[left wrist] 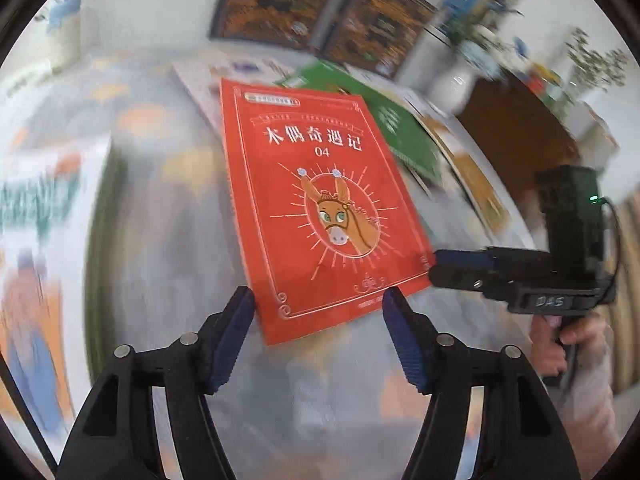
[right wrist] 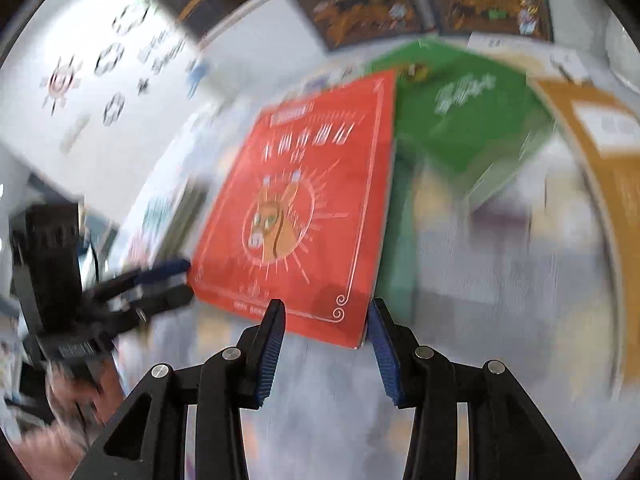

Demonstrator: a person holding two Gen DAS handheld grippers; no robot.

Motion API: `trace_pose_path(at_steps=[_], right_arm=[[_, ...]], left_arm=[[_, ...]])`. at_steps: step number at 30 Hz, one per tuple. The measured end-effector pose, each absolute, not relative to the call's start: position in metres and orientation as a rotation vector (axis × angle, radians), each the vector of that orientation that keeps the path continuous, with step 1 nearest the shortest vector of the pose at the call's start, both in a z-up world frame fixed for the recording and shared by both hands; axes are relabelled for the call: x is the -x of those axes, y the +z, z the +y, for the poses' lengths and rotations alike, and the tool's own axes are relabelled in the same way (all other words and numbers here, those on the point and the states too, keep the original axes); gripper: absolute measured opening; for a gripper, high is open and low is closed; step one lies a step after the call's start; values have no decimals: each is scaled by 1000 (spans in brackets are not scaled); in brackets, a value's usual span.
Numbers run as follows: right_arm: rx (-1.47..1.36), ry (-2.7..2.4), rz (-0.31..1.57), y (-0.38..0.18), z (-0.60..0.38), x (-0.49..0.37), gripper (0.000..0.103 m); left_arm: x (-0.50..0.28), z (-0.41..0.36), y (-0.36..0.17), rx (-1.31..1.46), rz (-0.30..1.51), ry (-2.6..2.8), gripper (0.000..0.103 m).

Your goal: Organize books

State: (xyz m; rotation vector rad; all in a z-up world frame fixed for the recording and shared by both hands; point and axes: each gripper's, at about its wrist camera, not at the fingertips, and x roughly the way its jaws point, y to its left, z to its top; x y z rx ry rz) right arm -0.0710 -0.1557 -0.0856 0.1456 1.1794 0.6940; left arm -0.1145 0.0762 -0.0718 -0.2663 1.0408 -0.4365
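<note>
Red book [left wrist: 316, 208], donkey on its cover: it sits tilted above the blurred desk [left wrist: 168, 216], long axis running away from you, title end far and bottom edge near, partly over a green book [left wrist: 396, 128]. Your right gripper [left wrist: 434, 264] is clenched on the bottom right corner. Your left gripper [left wrist: 318, 308] is released, jaws straddling the bottom edge without pressing, so it lies nearest the free bottom left corner.

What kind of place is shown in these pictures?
Probably a home or children's reading room: picture books such as the red donkey book and a green book lie on a patterned tabletop, with a white vase behind.
</note>
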Motion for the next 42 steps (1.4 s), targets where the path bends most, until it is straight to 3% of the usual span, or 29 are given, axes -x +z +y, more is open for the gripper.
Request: trace_pose_path(at_steps=[3,8,9,13,23,27,31,33,37,42], right_arm=[[-178,743,1205,-87,-166,93,41],[-267,666,1086,-81,-177,65,41],[-286,689,1102,-87,-171,60,46],[-214,690,1047,-91,-158,62,48],[-157,797,1149,-93,-144,92,49],[-221,947,1285,-103,-156,117,48],[-371,1005,1304,-121,-170,106,40],[-414,983,1310,-127,-174,97,24],[-430,956,1285,-133,-179,92,11],[-408,952,1240,-128,-181,100,11]], left_arm=[[113,82,-71,295,1052,-445,64],[81,75,-77,245,1046,-368,67],[80,72,-80,224,1049,-357,68],[87,69,-85,192,1062,-339,69],[143,83,-87,264,1151,-420,69],[144,92,-93,287,1168,-458,66],[131,89,-95,266,1150,-478,65],[128,88,-95,234,1135,-465,65],[125,93,-96,241,1104,-476,65],[126,91,-96,241,1073,-461,65]])
